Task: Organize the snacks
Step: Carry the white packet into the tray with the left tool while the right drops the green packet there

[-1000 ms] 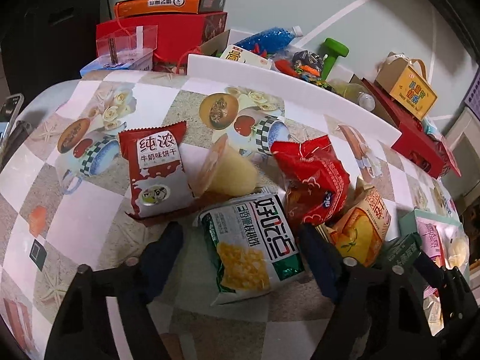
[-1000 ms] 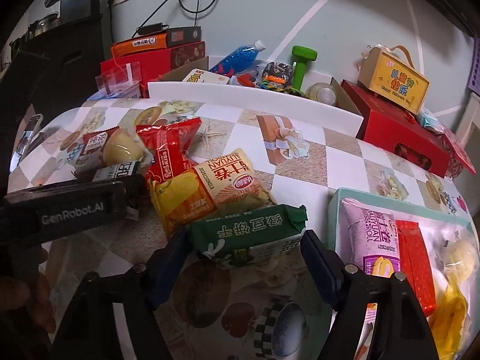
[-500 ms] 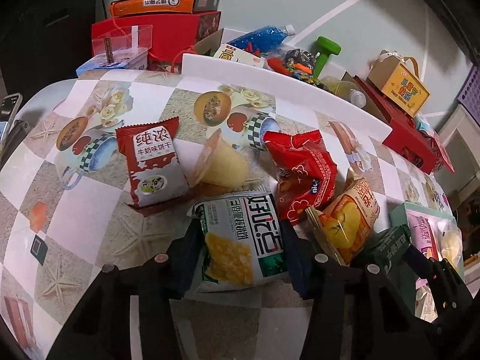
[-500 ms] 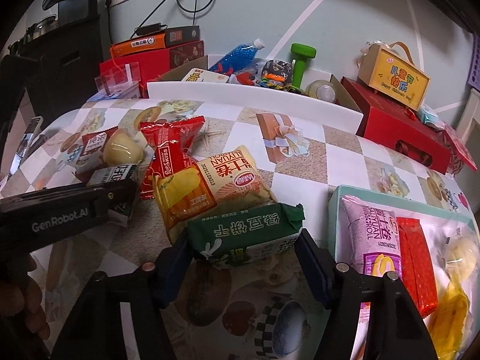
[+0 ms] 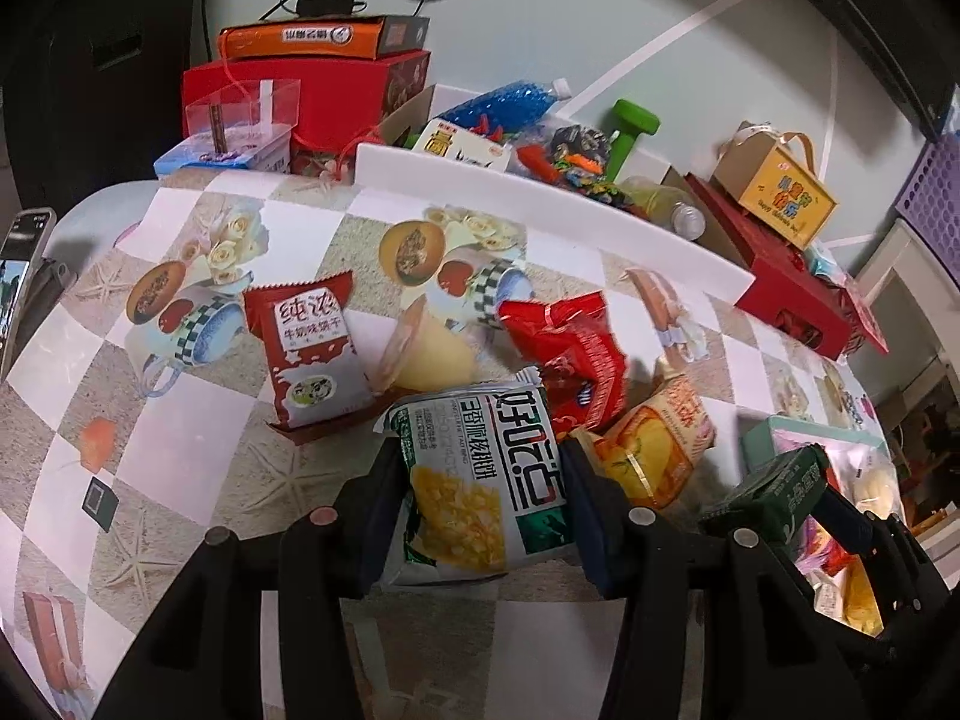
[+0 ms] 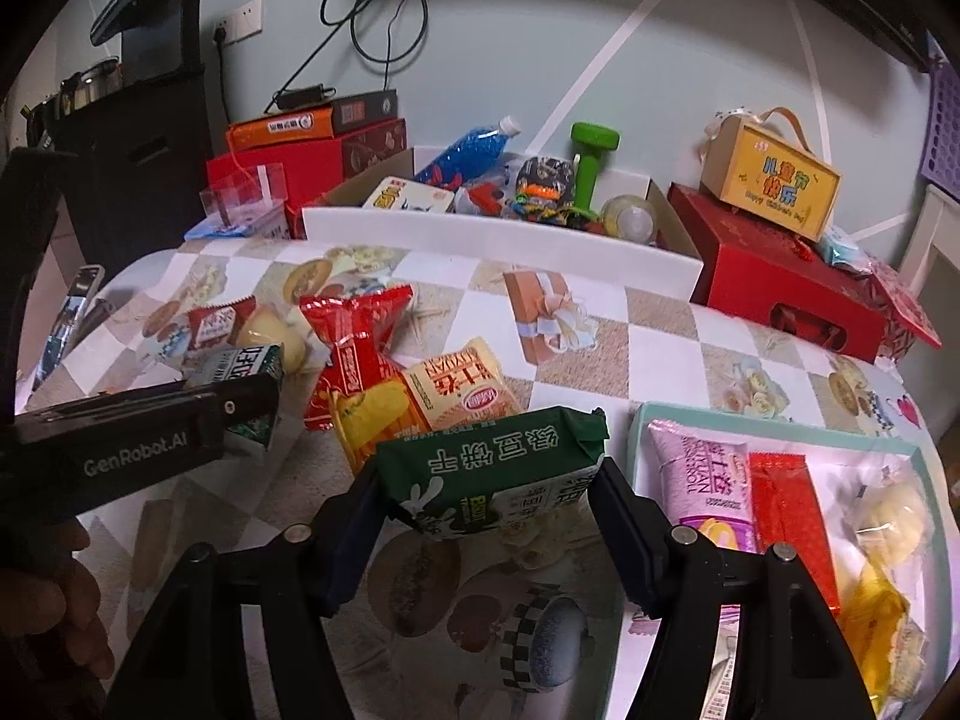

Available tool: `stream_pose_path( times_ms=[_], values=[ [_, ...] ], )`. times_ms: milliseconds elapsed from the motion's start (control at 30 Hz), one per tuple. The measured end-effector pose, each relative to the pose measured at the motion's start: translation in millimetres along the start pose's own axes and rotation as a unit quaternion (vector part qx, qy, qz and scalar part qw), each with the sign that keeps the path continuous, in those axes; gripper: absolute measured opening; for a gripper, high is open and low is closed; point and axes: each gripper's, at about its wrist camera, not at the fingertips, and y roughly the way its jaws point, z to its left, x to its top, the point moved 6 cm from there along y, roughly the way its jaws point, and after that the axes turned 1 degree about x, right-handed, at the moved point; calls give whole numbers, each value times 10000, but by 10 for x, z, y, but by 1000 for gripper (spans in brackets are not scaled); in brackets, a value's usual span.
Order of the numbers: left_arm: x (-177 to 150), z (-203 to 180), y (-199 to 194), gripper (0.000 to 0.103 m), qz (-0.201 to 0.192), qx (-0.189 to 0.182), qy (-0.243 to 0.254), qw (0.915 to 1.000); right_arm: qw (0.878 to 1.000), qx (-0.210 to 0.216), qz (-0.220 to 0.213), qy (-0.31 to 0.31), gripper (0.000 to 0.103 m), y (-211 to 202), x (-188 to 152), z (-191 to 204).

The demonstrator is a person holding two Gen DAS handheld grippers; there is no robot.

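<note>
My left gripper (image 5: 480,498) is shut on a white and green corn snack packet (image 5: 480,480), lifted slightly off the table. My right gripper (image 6: 489,498) is shut on a dark green packet (image 6: 492,468); it also shows in the left wrist view (image 5: 774,492). Loose snacks lie on the patterned tablecloth: a red milk-biscuit packet (image 5: 312,354), a yellow jelly cup (image 5: 426,354), a red packet (image 5: 570,354) and an orange packet (image 5: 654,450). A mint green tray (image 6: 648,420) at the right holds a pink packet (image 6: 708,486), a red bar (image 6: 786,510) and yellow sweets.
A white box (image 6: 498,240) of toys, a blue bottle and a green dumbbell stands along the table's far edge. Red gift boxes (image 6: 780,282) and a yellow carton (image 6: 774,180) sit at back right, red and orange boxes (image 5: 300,84) at back left. A phone (image 5: 18,264) lies far left.
Both grippers have closed: the left onto the corn snack packet, the right onto the green packet. Both packets now sit higher in view, raised off the table.
</note>
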Motion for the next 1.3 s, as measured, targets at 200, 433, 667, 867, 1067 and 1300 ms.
stream_pose_path(
  times_ms=[200,433,667,867,1067,1300],
  values=[
    [42,-135,-84,52,-109,-160,117,9997,9998,-53,-40,184,70,-74,37,-90],
    [62,-304,-164,52,-200,-315,252,9990,9982,-214,-119,551,70,-175,57,-353],
    [47,-586,-257,52,-271,-509,536,9969,9933,-522,-196,1010,70,-323,49,-749],
    [-17,-903,-316,52,-268,-756,833,9933,9849,-853,-249,1483,70,-486,-23,-1172],
    [-98,-1188,-332,52,-233,-955,1105,9890,9734,-1322,-318,1846,70,-675,-130,-1584],
    [-227,-1632,-325,52,-150,-1206,1476,9815,9554,-1675,-360,2404,70,-863,-322,-2049]
  ],
)
